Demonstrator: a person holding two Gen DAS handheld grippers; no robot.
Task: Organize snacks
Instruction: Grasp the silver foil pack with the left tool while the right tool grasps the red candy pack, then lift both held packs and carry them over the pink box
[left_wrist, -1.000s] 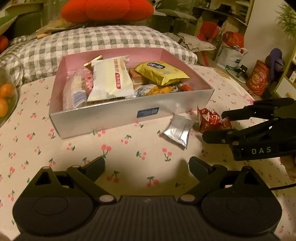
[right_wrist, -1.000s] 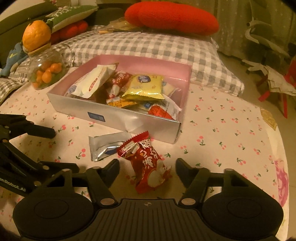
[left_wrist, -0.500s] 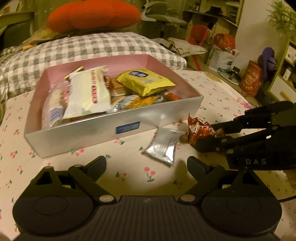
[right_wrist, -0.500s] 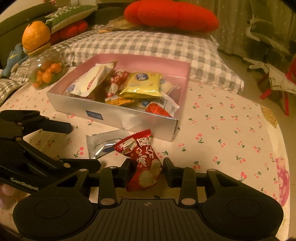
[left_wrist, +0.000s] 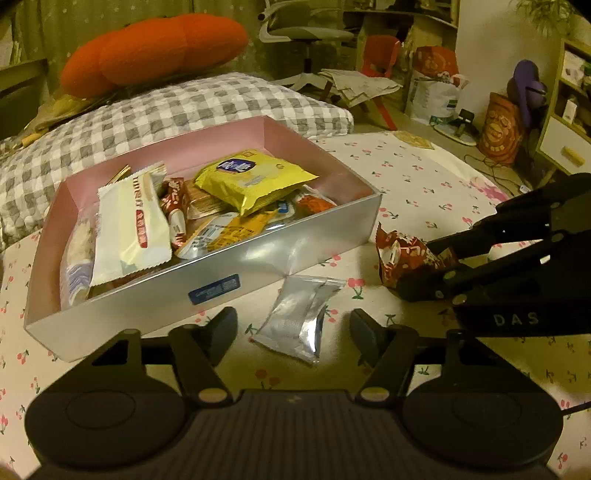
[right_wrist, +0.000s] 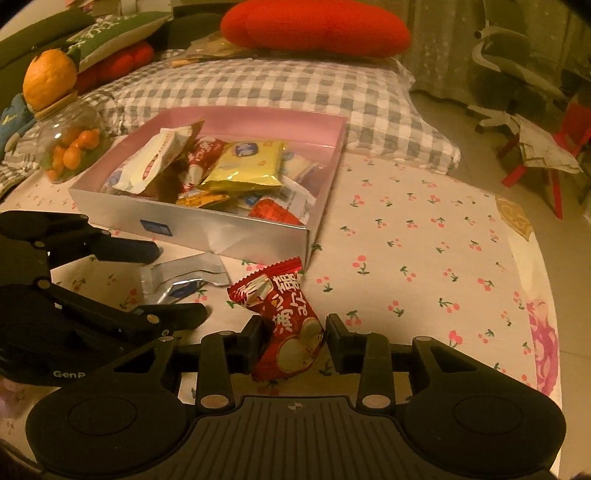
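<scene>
A silver box with a pink inside holds several snack packets on the cherry-print cloth. In front of it lies a silver packet, flat on the cloth. My left gripper straddles it with jaws closing, and the pads stand clear of the packet on both sides. The right wrist view shows the same left gripper around the silver packet. My right gripper is shut on a red snack packet, to the right of the silver one and near the box corner.
A grey checked pillow and a red cushion lie behind the box. A glass jar of small oranges stands left of the box. Bare cloth stretches to the right, ending at the table's edge.
My left gripper has moved up to the silver packet and its jaws have narrowed around it. My right gripper has shut on the red packet.
</scene>
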